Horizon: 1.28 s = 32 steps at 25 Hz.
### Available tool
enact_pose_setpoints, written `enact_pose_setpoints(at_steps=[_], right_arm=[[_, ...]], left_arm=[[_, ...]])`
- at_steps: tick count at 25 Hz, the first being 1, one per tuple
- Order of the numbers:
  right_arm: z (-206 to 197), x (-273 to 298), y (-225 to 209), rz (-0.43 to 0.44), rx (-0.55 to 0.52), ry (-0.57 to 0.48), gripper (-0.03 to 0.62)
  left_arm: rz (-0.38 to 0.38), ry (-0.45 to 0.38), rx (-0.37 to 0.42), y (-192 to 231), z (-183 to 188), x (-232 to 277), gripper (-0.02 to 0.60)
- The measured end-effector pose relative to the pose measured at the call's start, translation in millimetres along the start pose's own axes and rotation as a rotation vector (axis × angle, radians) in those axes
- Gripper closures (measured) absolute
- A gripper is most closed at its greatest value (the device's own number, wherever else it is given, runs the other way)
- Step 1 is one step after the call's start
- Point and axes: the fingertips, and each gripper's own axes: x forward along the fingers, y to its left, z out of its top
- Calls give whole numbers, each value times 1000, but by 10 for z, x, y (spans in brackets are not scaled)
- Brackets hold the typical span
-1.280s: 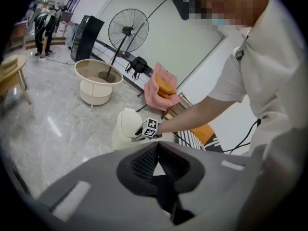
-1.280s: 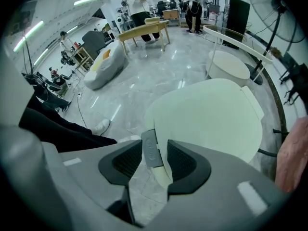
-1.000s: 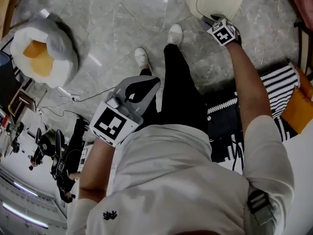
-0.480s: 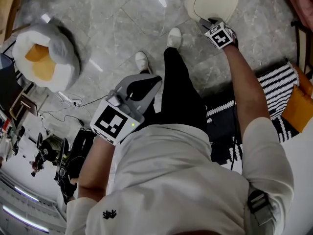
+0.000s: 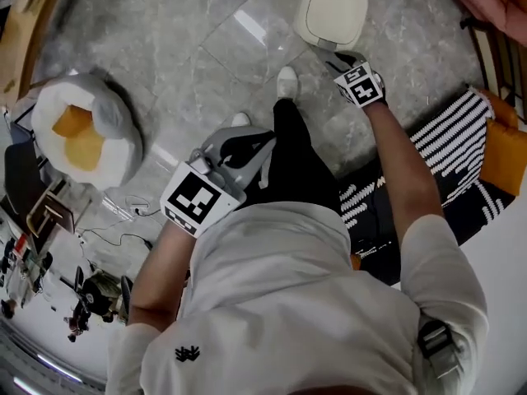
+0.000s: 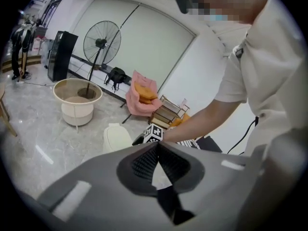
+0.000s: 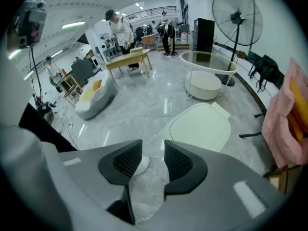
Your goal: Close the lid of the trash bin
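Though the lid [image 5: 332,11] lies flat, poor seating could reopen it; left tongs [image 6: 157,150] together, right tongs [image 7: 153,153] apart, empty, just narrowing.

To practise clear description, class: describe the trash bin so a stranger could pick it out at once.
Start from the grey marble floor ahead of the person's white shoes. The trash bin stands there, just beyond the right gripper. Unlike the round open tub nearby, it is cream and rounded-square, its flat lid shut.
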Motion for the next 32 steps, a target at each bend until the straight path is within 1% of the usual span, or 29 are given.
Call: enact_pose_setpoints(at_steps=[2, 4, 6, 8, 11, 15, 18, 20, 25, 29, 32], right_arm=[[73, -258, 166, -21, 41, -56, 461], [149, -525, 348, -49, 64, -115, 490], [226, -803, 549, -83, 90, -178, 519], [295, -1082, 791, -106, 126, -244, 547], [372, -1535, 1169, -142, 165, -324, 575], [455, -2097, 1756, -173, 202, -384, 591], [524, -2462, 2157, -173, 213, -434, 592], [579, -2677, 2410, -170, 220, -471, 592], [671, -3109, 2950, -164, 236, -555, 592], [695, -3330, 3145, -183, 254, -595, 592], [717, -3470, 3264, -205, 261, -625, 592]], left_arm=[[-20, -12, 32, -113, 28, -124, 523], [-33, -24, 55, -208, 34, -258, 523], [-33, -18, 83, -283, -10, -400, 525], [-29, -8, 121, -369, -70, -543, 525], [-52, -21, 177, -552, -109, -725, 525], [-72, -17, 265, -776, -191, -1010, 525], [-75, -30, 303, -910, -204, -1175, 525], [-72, -38, 311, -958, -234, -1281, 525], [-73, -72, 297, -1086, -264, -1543, 525], [-65, -96, 303, -1134, -271, -1712, 525], [-66, -97, 313, -1162, -324, -1820, 525]])
